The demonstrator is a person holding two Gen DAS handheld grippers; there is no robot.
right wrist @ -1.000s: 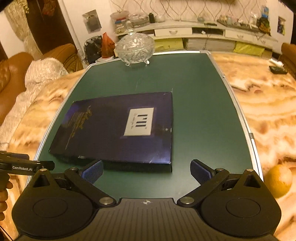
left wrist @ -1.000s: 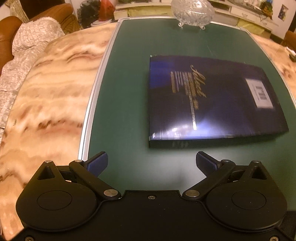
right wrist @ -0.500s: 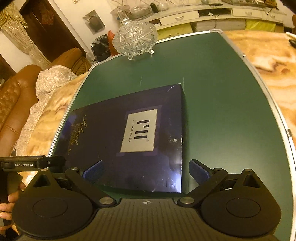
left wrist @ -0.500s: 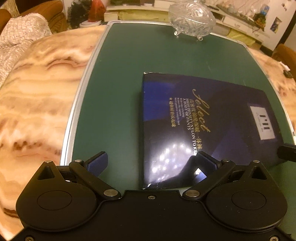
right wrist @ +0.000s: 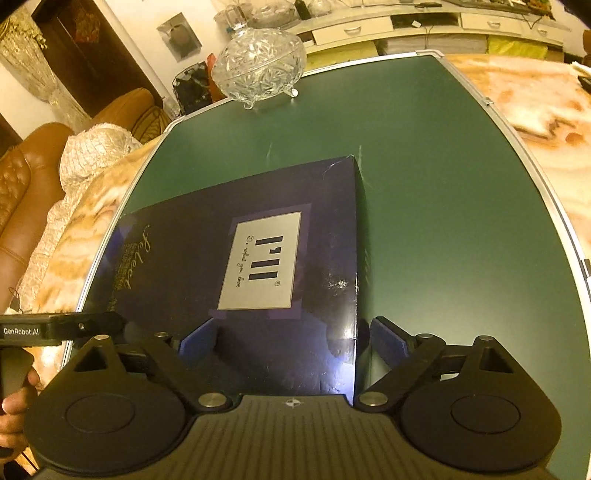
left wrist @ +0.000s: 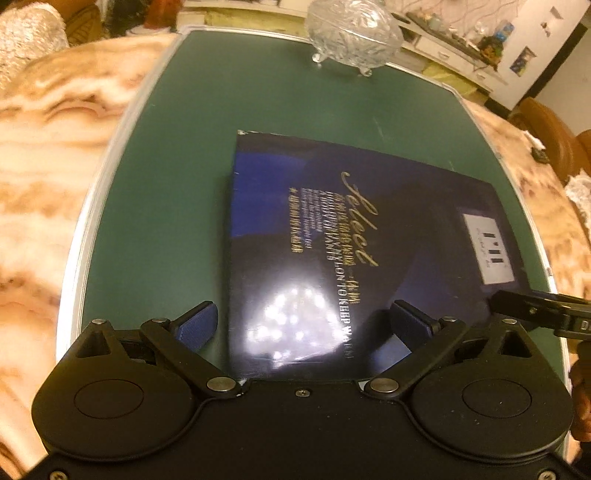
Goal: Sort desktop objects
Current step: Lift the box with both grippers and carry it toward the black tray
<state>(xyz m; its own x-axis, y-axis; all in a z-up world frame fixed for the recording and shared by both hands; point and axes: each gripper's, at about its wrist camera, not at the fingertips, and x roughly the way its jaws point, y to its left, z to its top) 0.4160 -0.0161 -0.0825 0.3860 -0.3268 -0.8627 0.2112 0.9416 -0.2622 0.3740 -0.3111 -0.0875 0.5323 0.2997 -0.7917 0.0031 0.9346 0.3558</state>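
Note:
A flat dark blue box (left wrist: 354,236) with gold lettering and a white label lies on the green mat (left wrist: 177,184); it also shows in the right wrist view (right wrist: 266,266). My left gripper (left wrist: 303,325) is open, its fingers straddling the box's near left corner. My right gripper (right wrist: 291,338) is open, its fingers straddling the box's near right corner. Neither gripper is closed on the box.
A cut-glass lidded bowl (left wrist: 352,33) stands at the mat's far edge, also in the right wrist view (right wrist: 258,66). The mat lies on a marble table (left wrist: 48,147). A sofa with a lace cover (right wrist: 48,177) is at the left.
Both grippers have moved forward and down over the box's near edge; the box now sits between each pair of open fingers. The box has not moved.

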